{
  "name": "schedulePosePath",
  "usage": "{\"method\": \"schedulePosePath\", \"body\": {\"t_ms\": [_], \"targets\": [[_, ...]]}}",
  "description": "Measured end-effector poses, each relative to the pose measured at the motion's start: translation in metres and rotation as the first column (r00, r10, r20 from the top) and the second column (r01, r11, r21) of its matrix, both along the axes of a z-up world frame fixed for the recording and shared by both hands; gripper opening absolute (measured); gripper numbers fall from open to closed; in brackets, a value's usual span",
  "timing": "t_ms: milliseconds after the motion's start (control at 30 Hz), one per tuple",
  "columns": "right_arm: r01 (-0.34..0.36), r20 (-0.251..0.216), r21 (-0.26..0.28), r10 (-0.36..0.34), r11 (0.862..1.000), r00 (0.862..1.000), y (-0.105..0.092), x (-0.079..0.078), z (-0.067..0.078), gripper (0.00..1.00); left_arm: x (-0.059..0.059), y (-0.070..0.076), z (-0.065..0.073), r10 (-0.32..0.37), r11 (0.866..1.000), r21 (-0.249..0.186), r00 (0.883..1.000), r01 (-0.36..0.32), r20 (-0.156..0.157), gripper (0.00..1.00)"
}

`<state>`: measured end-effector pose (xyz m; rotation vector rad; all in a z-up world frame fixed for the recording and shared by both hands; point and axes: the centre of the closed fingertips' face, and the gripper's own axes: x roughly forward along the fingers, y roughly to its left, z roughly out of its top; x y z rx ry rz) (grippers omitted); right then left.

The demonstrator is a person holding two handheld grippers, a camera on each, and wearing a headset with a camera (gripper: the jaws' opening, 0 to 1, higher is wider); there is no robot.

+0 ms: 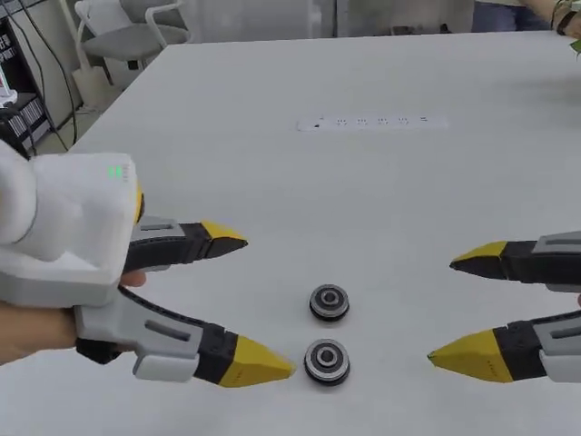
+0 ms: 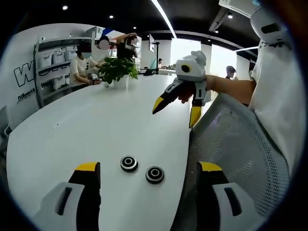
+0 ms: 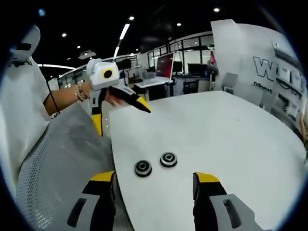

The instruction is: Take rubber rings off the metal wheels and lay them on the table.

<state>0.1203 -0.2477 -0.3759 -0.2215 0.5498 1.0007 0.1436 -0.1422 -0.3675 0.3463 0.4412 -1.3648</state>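
Two small metal wheels with dark rubber rings lie flat on the white table, one farther [image 1: 328,302] and one closer [image 1: 327,361] to me. My left gripper [image 1: 259,304] is open just left of them, its yellow tips apart and empty. On the other side my right gripper [image 1: 445,311] is open too, a little farther off. In the left gripper view both wheels [image 2: 129,163] [image 2: 155,174] sit between the open jaws of the left gripper [image 2: 149,168], with the right gripper [image 2: 174,115] beyond. The right gripper view shows the wheels [image 3: 143,168] [image 3: 168,159] ahead of the right gripper [image 3: 155,177].
A white power strip [image 1: 372,122] lies farther back on the table [image 1: 272,163]. An office chair [image 1: 127,36] stands at the far left corner. A potted plant [image 2: 115,70] and seated people are at the far end. A mesh chair back [image 2: 231,144] is by the table's near edge.
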Motion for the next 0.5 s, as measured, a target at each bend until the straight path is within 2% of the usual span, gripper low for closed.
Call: {"method": "schedulePosePath", "body": {"t_ms": [67, 133, 200, 267, 400, 500], "targets": [[-0.026, 0.01, -0.01, 0.026, 1.0, 1.0, 0.006, 0.004, 0.003, 0.63, 0.001, -0.008, 0.001, -0.019, 1.0, -0.023, 1.0, 0.019, 0.002, 0.79], [-0.049, 0.014, -0.029, 0.049, 0.998, 0.999, 0.011, 0.007, 0.004, 0.61, 0.004, -0.014, 0.001, -0.029, 0.998, -0.047, 0.999, 0.03, 0.02, 0.77], [-0.078, 0.024, -0.043, 0.079, 0.996, 0.997, 0.019, 0.011, 0.005, 0.61, 0.007, -0.019, -0.001, -0.025, 0.997, -0.068, 1.0, 0.026, 0.015, 0.76], [-0.105, 0.028, -0.048, 0.106, 0.993, 0.994, 0.027, 0.013, 0.004, 0.6, 0.007, -0.023, -0.006, -0.034, 0.997, -0.068, 0.999, 0.035, 0.01, 0.74], [-0.162, 0.027, -0.077, 0.165, 0.984, 0.986, 0.041, 0.016, 0.0, 0.58, 0.004, -0.028, -0.015, -0.08, 0.996, -0.047, 0.996, 0.081, 0.037, 0.71], [-0.2, 0.024, -0.091, 0.203, 0.976, 0.979, 0.051, 0.017, -0.005, 0.57, 0.005, -0.033, -0.02, -0.094, 0.994, -0.045, 0.995, 0.096, 0.045, 0.66]]}}
